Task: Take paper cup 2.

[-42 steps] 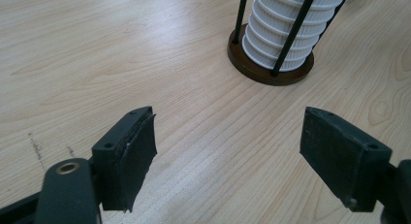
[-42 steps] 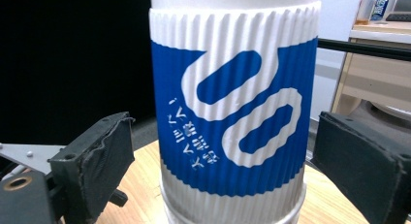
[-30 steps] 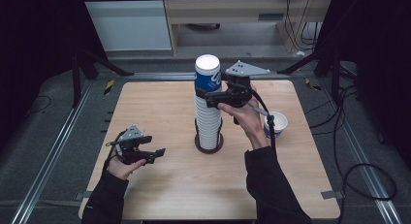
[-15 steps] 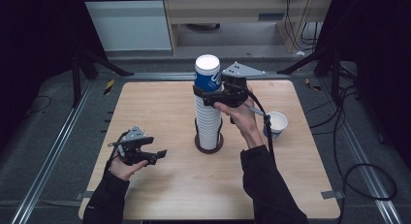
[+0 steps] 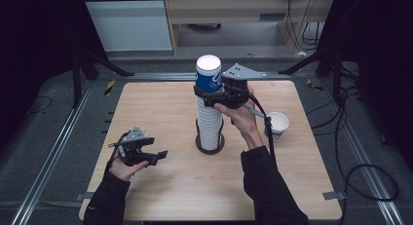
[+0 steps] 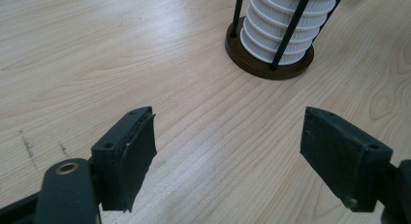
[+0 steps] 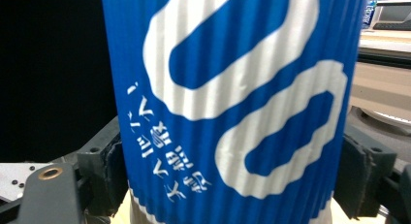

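Observation:
A tall stack of white ribbed paper cups (image 5: 209, 122) stands upside down in a brown round holder (image 5: 210, 146) with black rods at the table's middle. The topmost cup is blue with white lettering (image 5: 209, 75). My right gripper (image 5: 207, 95) reaches in from the right at the blue cup's lower part. Its jaws have just been closing, and in the right gripper view both pads (image 7: 110, 171) press the blue cup (image 7: 232, 88) between them. My left gripper (image 5: 158, 156) hovers low over the table's front left, open and empty (image 6: 228, 156), facing the stack (image 6: 286, 20).
A single paper cup (image 5: 277, 123) stands upright, mouth up, on the wooden table (image 5: 146, 108) to the right of the stack, just beyond my right forearm. The gripper's cable trails past it. Dark floor and metal rails surround the table.
The right gripper's jaws have closed in on the blue top cup. Both hands have stayed where they were, and the stack has not moved.

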A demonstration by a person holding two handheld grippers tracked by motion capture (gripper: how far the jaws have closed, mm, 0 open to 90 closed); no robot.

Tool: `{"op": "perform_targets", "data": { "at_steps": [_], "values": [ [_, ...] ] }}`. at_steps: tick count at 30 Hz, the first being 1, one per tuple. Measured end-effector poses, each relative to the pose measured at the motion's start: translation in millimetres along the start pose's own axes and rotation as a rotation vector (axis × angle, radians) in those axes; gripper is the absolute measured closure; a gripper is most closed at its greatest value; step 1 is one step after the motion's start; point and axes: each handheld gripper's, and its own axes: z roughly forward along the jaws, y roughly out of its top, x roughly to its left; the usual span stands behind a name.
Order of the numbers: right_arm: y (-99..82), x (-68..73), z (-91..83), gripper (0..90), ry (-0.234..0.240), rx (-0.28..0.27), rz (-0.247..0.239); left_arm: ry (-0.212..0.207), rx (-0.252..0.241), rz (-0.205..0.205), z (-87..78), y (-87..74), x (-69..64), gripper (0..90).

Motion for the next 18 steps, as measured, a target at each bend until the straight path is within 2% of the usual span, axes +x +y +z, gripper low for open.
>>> {"op": "perform_targets", "data": {
  "at_steps": [18],
  "values": [
    [13.1,0.6,-6.5,18.9,0.005,-0.039,-0.013,-0.002,-0.002,-0.003,-0.4,-0.2,0.7,19.8]
  ]
}}
